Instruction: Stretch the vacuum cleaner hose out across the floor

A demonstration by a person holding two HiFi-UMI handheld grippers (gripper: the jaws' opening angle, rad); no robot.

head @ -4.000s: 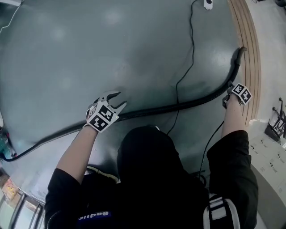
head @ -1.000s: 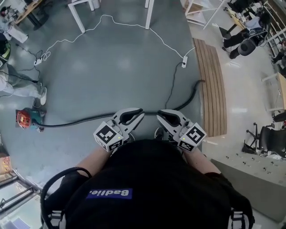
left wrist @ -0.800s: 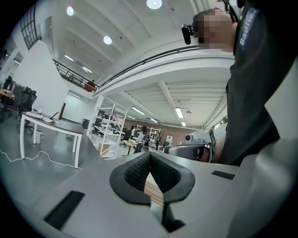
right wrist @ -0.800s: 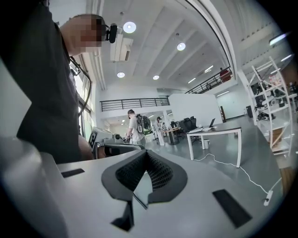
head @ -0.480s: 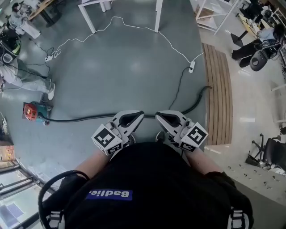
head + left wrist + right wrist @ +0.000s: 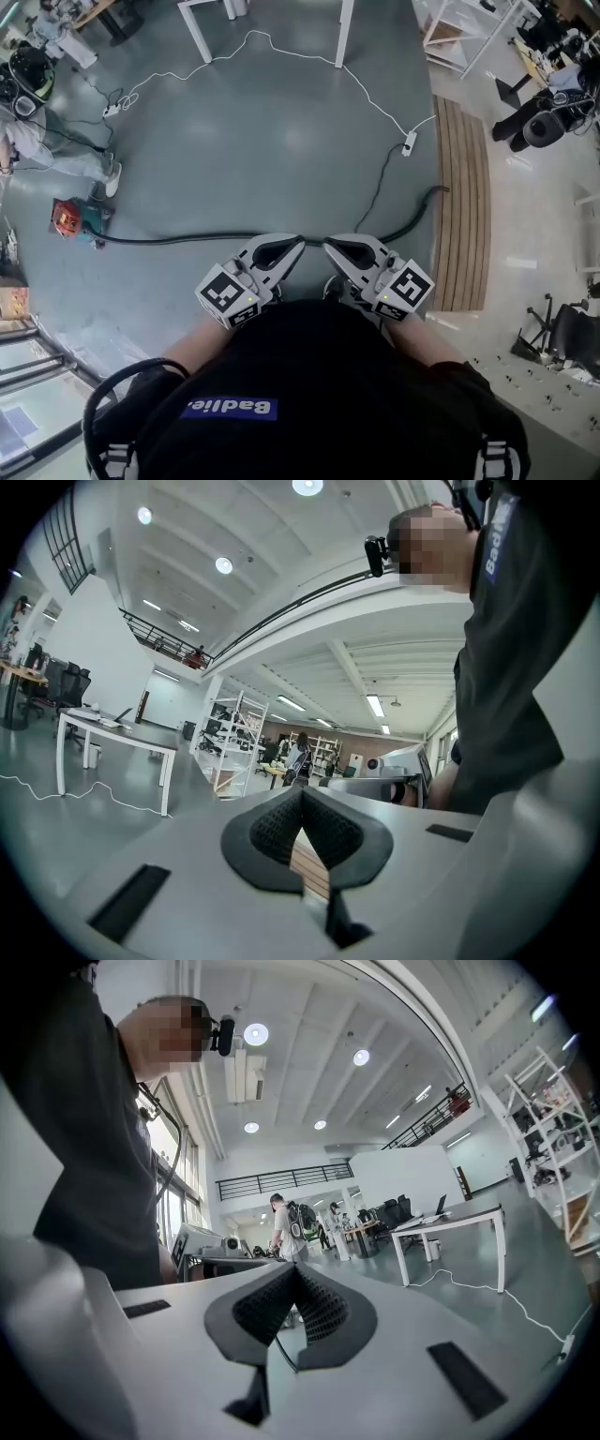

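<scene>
The hose (image 6: pixel 169 240) is lying on the grey floor (image 6: pixel 253 150), running almost straight from side to side across the head view. Its left end is reaching the red vacuum cleaner (image 6: pixel 67 218), and its right end is bending away toward the wooden strip (image 6: pixel 464 206). I'm holding both grippers up in front of my chest, well above the floor, so the hose is sitting below and just beyond them, with its long axis crossing the line I'm facing.

The left gripper (image 6: pixel 296 246) and the right gripper (image 6: pixel 329 246) are pointing inward, tips nearly meeting over the hose's middle stretch. Both gripper views are showing the ribbed pads pressed together with nothing between them, so both are closed and empty.

I'm judging the right gripper the nearer one to that last bend, should it need pulling straighter.

The grippers and my own torso are covering the hose's middle. How it joins the vacuum cleaner is too small to make out. Both gripper views are looking level across the room, so neither is showing the hose at all.
</scene>
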